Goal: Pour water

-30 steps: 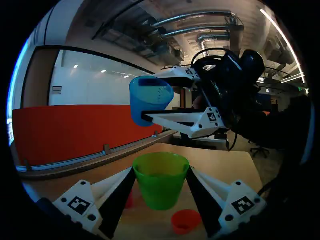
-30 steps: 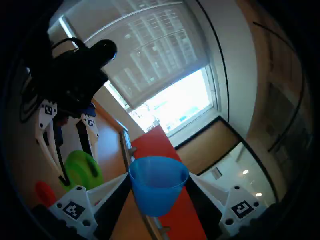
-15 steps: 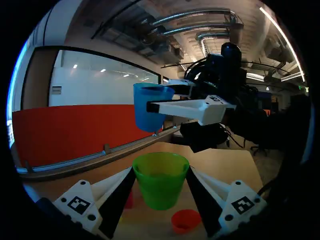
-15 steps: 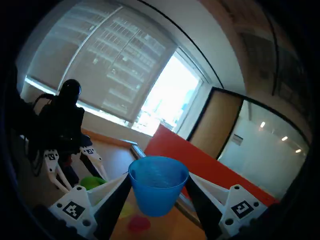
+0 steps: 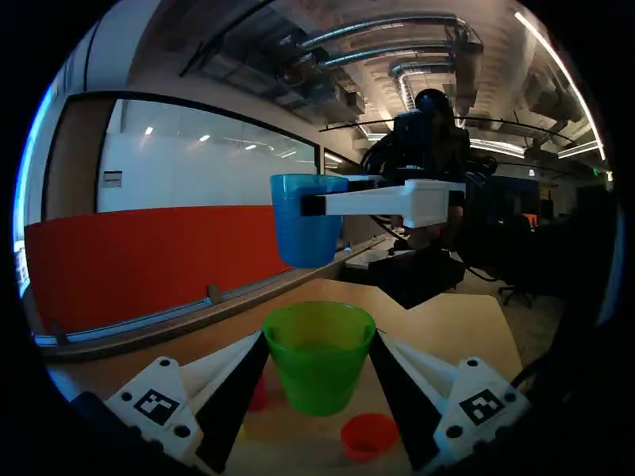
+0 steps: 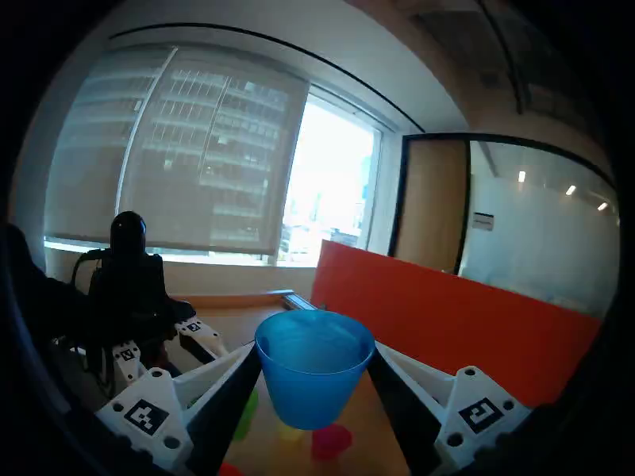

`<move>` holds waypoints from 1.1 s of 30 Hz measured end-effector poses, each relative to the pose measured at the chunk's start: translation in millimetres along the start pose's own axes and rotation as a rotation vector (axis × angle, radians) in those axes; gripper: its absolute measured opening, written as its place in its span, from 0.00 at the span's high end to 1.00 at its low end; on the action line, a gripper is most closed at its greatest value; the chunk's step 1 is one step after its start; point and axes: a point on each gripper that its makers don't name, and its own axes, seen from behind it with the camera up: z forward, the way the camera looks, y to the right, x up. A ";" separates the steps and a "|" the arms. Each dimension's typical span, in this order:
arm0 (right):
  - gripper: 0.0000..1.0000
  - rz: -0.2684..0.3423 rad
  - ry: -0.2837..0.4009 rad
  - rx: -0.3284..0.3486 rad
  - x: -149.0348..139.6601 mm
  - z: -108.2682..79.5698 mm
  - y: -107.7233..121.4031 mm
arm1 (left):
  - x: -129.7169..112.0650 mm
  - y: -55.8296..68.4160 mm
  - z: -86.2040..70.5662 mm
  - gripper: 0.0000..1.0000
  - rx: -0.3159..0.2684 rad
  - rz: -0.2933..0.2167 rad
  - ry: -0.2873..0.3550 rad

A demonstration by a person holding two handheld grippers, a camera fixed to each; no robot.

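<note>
Two cups, two grippers, one each. The left gripper (image 5: 319,343) has its fingers pinching the green cup (image 5: 319,369) from both sides. The cup sits upright right between the fingertips, with the wooden worktop (image 5: 444,325) behind and below it. A small red cup (image 5: 369,435) sits on the worktop just under the green one, toward the right-hand finger.

Same deal on the other side: the right gripper (image 6: 313,353) has its fingers clamped on the blue cup (image 6: 313,381), also upright and dead centre between the tips.

In the left gripper view the blue cup hangs up past the fingertips, higher than the green cup's rim and a bit apart from it, with one white finger running across its side. In the right gripper view the left gripper is out beyond the left finger, lower down. Can't tell if there's water in either cup.
</note>
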 end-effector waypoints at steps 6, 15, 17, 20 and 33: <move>0.08 -0.002 -0.042 -0.004 -17.4 -2.6 5.2 | -13.4 -3.3 -2.3 0.14 0.003 -0.001 -0.053; 0.07 -0.005 -0.091 -0.005 -48.1 -10.1 15.0 | -51.6 -19.8 -3.7 0.13 0.038 0.014 -0.181; 0.08 -0.002 -0.107 -0.004 -58.7 -12.2 16.9 | -57.2 -19.8 -3.9 0.13 0.035 0.012 -0.199; 0.08 0.003 -0.134 -0.002 -74.5 -15.2 19.5 | -66.3 -19.8 -4.3 0.13 0.031 0.012 -0.230; 0.08 0.009 -0.232 0.012 -131.4 -27.1 23.3 | -108.8 -29.0 -7.0 0.13 0.053 0.039 -0.376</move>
